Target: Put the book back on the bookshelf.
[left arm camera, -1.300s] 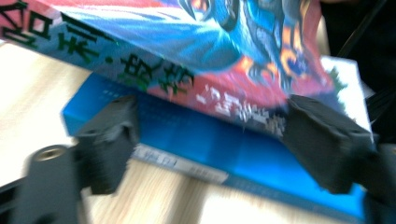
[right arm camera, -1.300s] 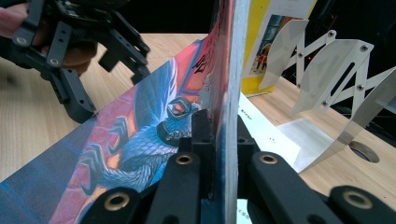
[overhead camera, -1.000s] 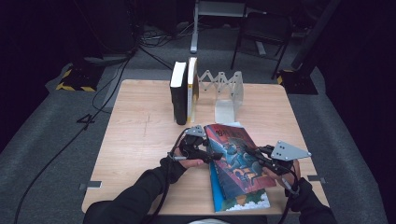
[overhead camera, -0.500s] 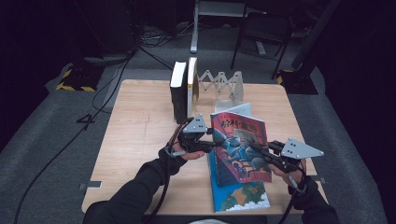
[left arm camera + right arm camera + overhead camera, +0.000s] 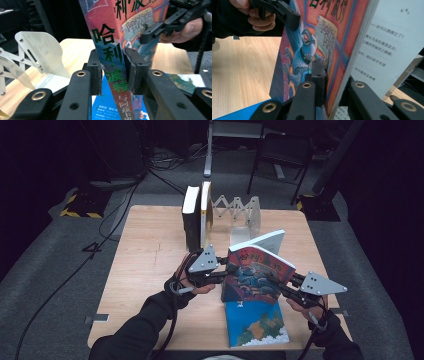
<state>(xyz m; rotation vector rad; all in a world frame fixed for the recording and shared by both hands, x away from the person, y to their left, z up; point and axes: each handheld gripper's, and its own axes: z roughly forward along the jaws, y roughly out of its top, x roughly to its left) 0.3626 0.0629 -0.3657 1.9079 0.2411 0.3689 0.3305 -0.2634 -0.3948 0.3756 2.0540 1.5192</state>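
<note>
- High view: fixed overhead, looking forward and down over table (image 5: 150, 265), far off.
- Left gripper view: riding on left gripper (image 5: 113, 71), very close on red book (image 5: 117, 37) spine.
- Right gripper view: riding on right gripper (image 5: 332, 82), equally close.
- Shared by all three: red book, table.

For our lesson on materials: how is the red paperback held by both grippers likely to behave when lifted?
The red paperback looks thick, so probably fairly stiff. Its glossy cover may slip. The left gripper clamps the spine and the right gripper the page edge, so it likely stays closed.
</note>
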